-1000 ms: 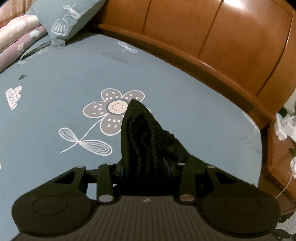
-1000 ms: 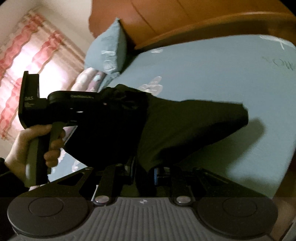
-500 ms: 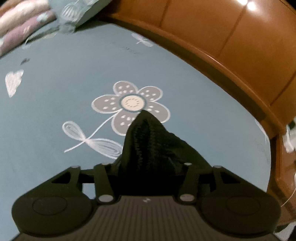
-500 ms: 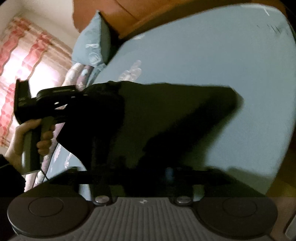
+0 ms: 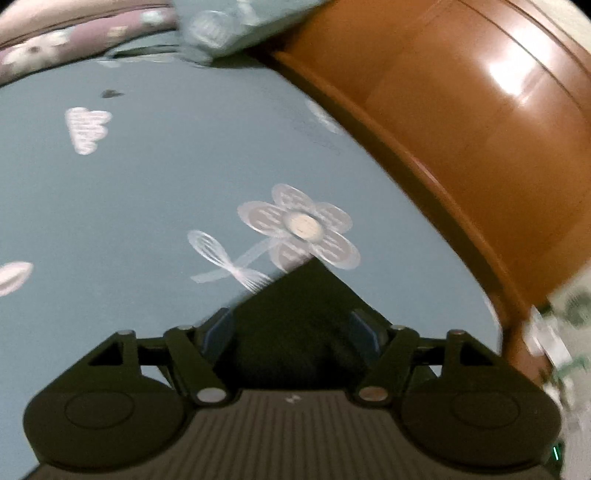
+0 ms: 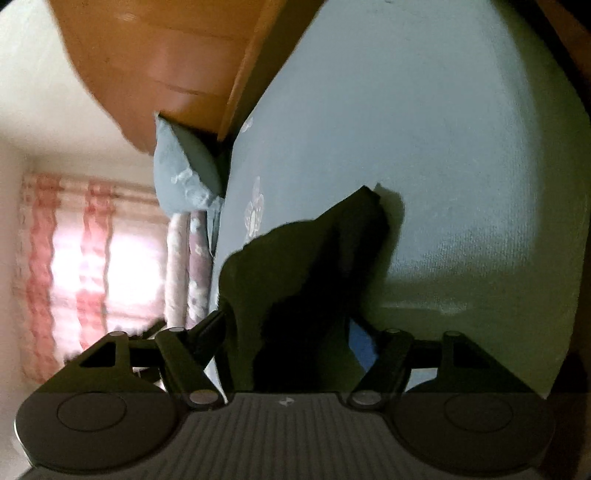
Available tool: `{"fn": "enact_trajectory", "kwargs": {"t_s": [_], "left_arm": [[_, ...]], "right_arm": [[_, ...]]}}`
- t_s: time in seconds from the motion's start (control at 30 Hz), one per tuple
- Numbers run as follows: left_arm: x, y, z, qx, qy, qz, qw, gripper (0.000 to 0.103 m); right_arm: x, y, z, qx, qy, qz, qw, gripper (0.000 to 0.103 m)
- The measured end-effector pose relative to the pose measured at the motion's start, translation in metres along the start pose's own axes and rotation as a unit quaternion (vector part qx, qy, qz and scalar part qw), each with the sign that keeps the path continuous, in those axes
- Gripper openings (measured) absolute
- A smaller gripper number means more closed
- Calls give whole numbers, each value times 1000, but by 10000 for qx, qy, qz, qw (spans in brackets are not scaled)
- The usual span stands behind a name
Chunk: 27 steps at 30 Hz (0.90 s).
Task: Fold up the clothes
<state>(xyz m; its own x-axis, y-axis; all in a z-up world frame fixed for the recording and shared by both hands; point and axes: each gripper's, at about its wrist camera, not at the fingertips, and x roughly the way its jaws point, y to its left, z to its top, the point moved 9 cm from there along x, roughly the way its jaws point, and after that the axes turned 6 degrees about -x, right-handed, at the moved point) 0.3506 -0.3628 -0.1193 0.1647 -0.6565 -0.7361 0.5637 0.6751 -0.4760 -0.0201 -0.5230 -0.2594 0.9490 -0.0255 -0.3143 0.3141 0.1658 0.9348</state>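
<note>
**Garment on the bed, between both grippers' jaws**

The garment (image 5: 295, 325) lies on the sheet (image 5: 147, 192), its corner just before the flower print (image 5: 301, 225). Behind the sheet runs the headboard (image 5: 461, 122); a pillow (image 6: 181, 173) leans against it, folded quilts (image 6: 188, 266) beside that.

Motion smear softens the pillow (image 5: 236, 22) at the far edge of the left view, cut off by the frame. At far right, pale clutter (image 5: 565, 332) (too blurred to name). The black garment (image 6: 310, 280) hides the right gripper's left pad.
</note>
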Motion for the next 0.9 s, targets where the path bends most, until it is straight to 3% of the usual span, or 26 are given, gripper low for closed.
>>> {"fn": "enact_trajectory", "kwargs": {"t_s": [0.13, 0.23, 0.27, 0.3, 0.33, 0.4, 0.5, 0.6, 0.67, 0.73, 0.77, 0.8, 0.9], "left_arm": [[7, -32, -45, 484, 318, -487, 9971, 73], [23, -44, -78, 695, 617, -650, 9935, 73], [30, -43, -86, 679, 751, -623, 9929, 73], [36, -41, -93, 628, 871, -565, 9926, 73], [41, -38, -98, 582, 980, -505, 9922, 73], [45, -34, -106, 573, 1093, -477, 9912, 73], [45, -33, -112, 602, 1149, -530, 9901, 73], [46, -35, -118, 795, 1220, -508, 9880, 75], [49, -32, -125, 982, 1312, -316, 9860, 76], [45, -34, -129, 1159, 1321, -205, 9842, 76], [41, -38, -130, 1221, 1290, -169, 9840, 76], [36, -44, -130, 1255, 1258, -229, 9838, 76], [23, -74, -136, 1363, 1212, -779, 9801, 76]], "right_arm": [[5, -6, 9, 582, -92, 207, 9980, 75], [14, -7, 19, 667, -193, 90, 9975, 70], [18, -7, 21, 631, -204, 10, 9978, 55], [19, -5, 23, 532, -213, -86, 9983, 30], [18, -2, 25, 359, -249, -161, 9989, 20], [15, 9, 32, -93, -344, -300, 9989, 13], [17, 21, 41, -977, -437, -680, 9919, 11], [22, 19, 41, -1853, -390, -1402, 9718, 17], [22, 1, 39, -1706, -348, -1655, 9707, 25], [12, -7, 39, -1436, -412, -1517, 9771, 26], [3, -8, 41, -1397, -486, -1602, 9759, 32], [-6, -9, 43, -1358, -560, -1688, 9746, 43], [-26, 0, 48, -1467, -869, -1786, 9690, 47]]}}
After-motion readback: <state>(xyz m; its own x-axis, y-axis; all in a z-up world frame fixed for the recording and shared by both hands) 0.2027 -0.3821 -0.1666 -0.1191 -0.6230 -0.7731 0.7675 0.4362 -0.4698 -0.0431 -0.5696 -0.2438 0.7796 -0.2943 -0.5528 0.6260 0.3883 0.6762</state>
